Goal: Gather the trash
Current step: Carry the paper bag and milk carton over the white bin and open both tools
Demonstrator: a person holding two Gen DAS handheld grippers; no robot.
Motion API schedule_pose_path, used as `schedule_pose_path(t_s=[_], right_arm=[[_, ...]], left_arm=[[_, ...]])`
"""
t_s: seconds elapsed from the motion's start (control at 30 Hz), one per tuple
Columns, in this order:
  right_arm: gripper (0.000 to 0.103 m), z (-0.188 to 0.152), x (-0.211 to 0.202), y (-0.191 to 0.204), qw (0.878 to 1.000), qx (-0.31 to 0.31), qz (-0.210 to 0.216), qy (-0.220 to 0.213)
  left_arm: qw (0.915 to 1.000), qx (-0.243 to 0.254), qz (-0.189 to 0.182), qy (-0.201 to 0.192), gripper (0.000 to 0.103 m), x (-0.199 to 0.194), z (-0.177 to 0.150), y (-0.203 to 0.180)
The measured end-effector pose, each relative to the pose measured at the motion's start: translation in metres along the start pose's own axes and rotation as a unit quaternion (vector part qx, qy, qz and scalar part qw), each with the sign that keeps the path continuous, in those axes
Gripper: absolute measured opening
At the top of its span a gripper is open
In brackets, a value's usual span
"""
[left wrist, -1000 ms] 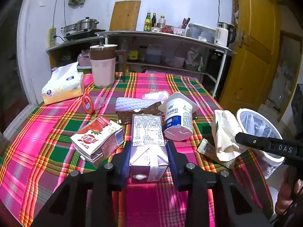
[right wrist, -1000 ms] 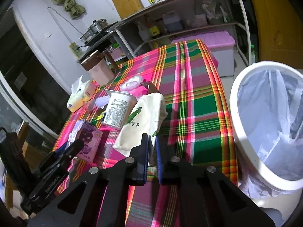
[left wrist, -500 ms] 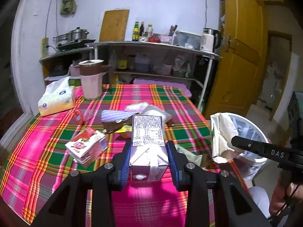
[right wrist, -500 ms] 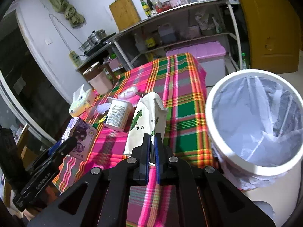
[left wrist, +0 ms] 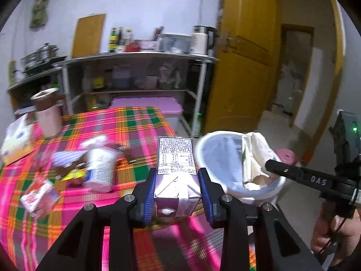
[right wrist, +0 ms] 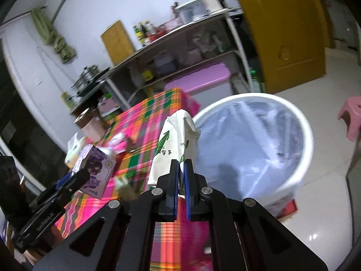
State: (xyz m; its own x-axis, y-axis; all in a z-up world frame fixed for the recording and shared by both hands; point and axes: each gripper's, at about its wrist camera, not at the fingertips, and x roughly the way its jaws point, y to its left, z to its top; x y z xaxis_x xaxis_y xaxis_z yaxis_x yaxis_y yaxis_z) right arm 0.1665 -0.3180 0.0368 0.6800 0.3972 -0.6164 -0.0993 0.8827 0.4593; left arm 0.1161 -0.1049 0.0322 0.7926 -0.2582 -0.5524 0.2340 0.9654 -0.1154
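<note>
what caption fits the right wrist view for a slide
Right gripper shut on a white paper bag, held at the rim of the lined white bin beside the plaid table.

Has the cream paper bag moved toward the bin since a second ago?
Yes. The cream paper bag, pinched in the right gripper, was over the checked tablecloth; now it overlaps the white bin's rim.

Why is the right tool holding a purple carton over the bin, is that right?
Not quite. The right tool grips a white paper bag by the bin, as the right wrist view shows. The purple carton sits in the left tool.
</note>
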Motion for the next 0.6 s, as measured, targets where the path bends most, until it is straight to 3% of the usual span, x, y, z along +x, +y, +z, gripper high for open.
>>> schedule_pose_path(t_s=[0.2, 0.6], right_arm=[[0.005, 0.002, -0.008, -0.037, 0.999, 0.022, -0.039, -0.005], [0.005, 0.003, 0.007, -0.071, 0.995, 0.024, -0.096, 0.016]], left_arm=[[0.9981, 0.025, -0.056, 0.012, 0.036, 0.035, 0.012, -0.040], [0.9916, 0.040, -0.107, 0.059, 0.037, 0.102, 0.017, -0.072]])
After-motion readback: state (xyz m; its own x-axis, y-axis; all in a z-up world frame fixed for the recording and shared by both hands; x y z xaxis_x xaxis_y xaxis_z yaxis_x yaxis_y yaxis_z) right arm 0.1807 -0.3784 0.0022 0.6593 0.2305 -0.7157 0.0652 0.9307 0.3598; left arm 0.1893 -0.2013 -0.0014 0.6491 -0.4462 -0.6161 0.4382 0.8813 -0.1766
